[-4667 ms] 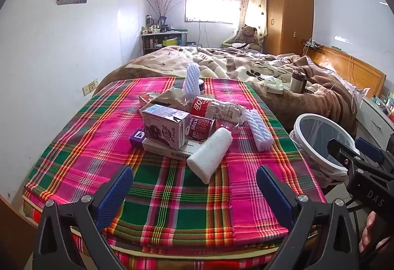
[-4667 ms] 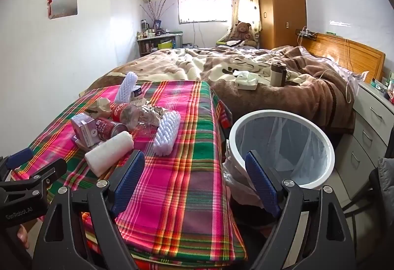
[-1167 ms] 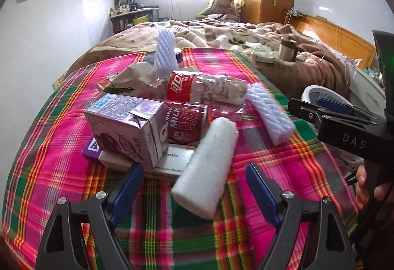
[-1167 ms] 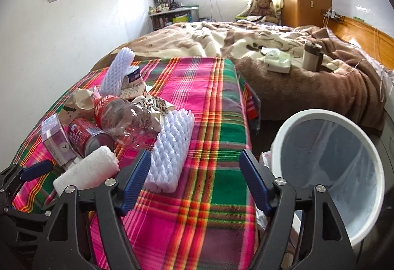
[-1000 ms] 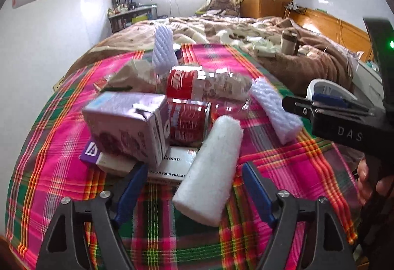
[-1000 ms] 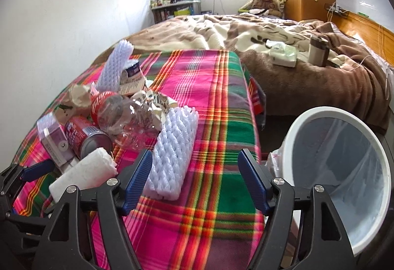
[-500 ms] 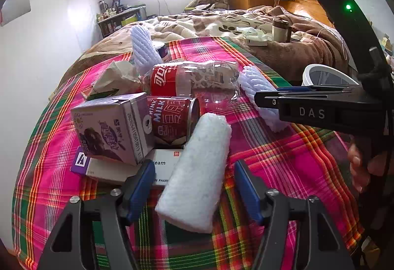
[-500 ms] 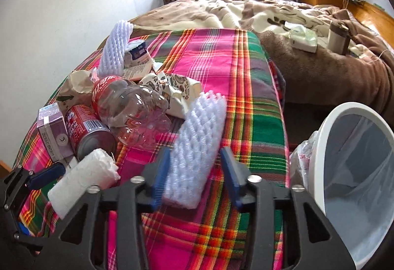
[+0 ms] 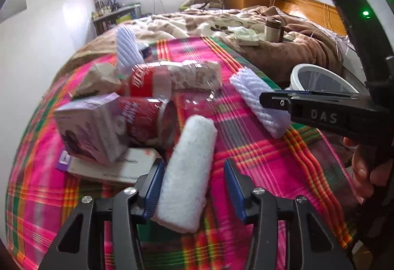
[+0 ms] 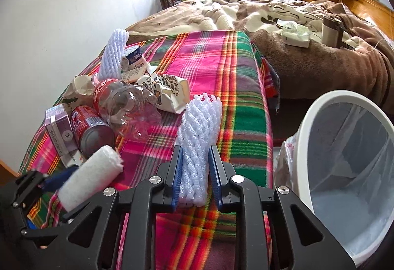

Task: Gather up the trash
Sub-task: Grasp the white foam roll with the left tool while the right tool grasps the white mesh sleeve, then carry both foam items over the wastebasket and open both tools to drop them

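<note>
bin (image 10: 305, 137) right of foam net (image 10: 197, 137)

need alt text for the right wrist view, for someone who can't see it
The right gripper is shut on a white foam net sleeve lying on a pink and green plaid cloth. A white bin with a clear liner stands to its right; a pile of trash, including a crushed plastic bottle and a red can, lies to its left.

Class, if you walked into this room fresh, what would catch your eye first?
The bright plaid blanket piled with trash. At its near edge the right gripper pinches a white foam fruit net, while the left gripper straddles a white foam roll. A white lined trash bin waits at the right.
</note>
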`<state>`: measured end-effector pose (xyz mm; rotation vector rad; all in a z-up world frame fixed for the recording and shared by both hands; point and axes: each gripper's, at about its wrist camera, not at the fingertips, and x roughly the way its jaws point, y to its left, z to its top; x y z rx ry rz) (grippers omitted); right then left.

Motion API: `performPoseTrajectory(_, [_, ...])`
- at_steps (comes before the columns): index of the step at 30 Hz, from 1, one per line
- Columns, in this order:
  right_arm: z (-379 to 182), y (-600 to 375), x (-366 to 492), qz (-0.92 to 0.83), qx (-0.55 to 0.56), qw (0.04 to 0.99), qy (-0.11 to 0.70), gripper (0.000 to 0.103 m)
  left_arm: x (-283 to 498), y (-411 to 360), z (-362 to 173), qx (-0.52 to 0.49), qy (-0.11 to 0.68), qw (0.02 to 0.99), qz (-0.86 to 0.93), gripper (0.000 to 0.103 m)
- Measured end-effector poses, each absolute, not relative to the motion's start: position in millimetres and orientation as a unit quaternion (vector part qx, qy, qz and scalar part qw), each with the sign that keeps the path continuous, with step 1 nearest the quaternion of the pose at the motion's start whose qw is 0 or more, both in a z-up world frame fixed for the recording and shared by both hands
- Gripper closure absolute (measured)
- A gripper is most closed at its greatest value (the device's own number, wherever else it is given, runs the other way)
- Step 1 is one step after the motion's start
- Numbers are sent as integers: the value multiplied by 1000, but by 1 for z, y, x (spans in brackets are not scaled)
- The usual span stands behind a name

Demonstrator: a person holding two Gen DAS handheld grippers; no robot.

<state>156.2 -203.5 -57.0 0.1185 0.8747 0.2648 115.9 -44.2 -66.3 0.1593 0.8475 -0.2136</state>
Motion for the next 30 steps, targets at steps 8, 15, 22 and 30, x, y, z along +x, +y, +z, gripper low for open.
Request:
performPoseTrajectory(8, [-59,-210,158,134,57,893,425,82,122,-35,-74,64,416,903,-83,54])
performPoseTrajectory(15, [-61,-205,175,136,56,891,430,72,128,-36,-76,38,423,901,-89,63])
performPoseTrajectory(22, [-67,-204,175,135,56,887,438,76,131,-32,-74,11,427,900,-91,72])
performPoseTrajectory(30, [-54,-220,154,129,86,899,409,81,120,-30,-59,-15,407,907,-106,73])
